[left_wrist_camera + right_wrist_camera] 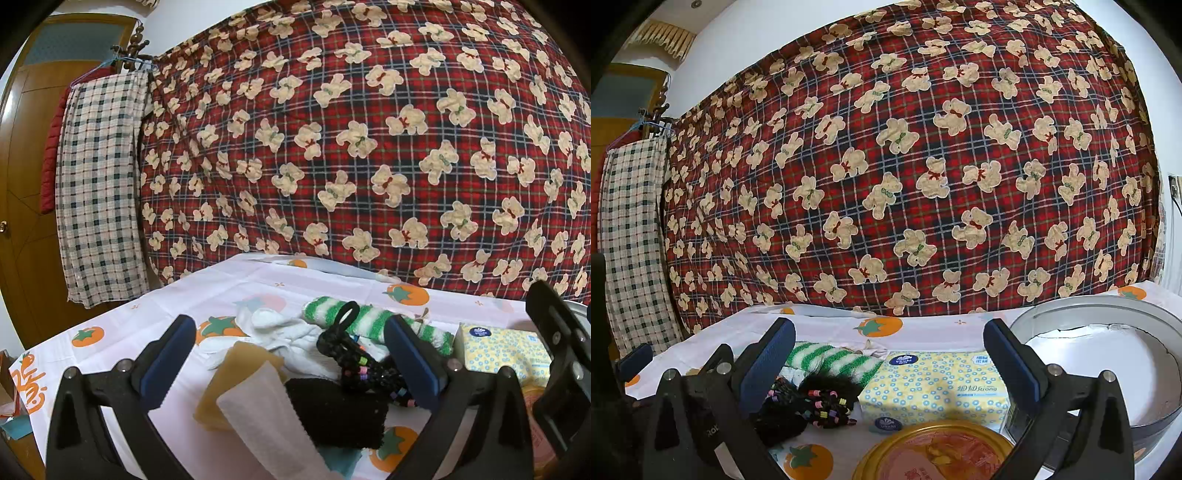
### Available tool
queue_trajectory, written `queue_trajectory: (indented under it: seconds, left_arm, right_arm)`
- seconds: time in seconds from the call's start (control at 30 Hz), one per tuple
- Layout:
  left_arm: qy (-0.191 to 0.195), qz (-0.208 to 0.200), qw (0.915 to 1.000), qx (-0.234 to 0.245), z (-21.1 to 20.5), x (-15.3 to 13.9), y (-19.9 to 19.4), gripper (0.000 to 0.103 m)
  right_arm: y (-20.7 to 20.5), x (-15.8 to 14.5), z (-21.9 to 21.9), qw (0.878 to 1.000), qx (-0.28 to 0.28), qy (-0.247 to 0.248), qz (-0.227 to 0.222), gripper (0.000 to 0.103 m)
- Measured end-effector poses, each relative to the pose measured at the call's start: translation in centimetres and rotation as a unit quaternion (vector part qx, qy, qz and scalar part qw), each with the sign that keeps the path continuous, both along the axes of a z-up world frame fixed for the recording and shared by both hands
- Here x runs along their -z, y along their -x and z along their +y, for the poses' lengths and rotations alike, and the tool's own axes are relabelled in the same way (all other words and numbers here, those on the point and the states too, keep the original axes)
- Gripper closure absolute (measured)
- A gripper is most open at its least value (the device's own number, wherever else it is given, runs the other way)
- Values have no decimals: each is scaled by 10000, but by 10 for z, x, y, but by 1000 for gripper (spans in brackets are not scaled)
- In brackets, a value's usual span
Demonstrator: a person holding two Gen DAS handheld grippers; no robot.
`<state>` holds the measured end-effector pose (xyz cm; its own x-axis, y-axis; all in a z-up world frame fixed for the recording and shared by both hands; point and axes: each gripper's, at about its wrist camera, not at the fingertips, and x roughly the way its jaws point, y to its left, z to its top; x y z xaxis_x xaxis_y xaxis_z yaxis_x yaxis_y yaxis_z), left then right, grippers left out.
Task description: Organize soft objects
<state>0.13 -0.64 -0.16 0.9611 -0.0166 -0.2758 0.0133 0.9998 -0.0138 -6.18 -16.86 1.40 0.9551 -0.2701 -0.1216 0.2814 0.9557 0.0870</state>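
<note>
Above the tablecloth point(122, 314), both grippers' fingers point(177, 347) point(775, 354) are spread wide over soft items, pinching nothing.

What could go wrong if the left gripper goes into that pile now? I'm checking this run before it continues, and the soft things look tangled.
Both grippers are open and hold nothing.
1. The black beaded piece lies across the white cloth and against the black pad; a grab by the left gripper may lift several together.
2. The tissue pack and round tin sit close before the right gripper, so reaching past could push them.
</note>
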Motion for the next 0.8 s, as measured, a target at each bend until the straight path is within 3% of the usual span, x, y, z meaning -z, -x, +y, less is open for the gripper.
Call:
queue_trajectory:
  seconds: [0.8]
  left_arm:
    - [2,18,10000,11,2,0,0,0]
  right_arm:
    - [-2,2,1,10000,5,6,16,0]
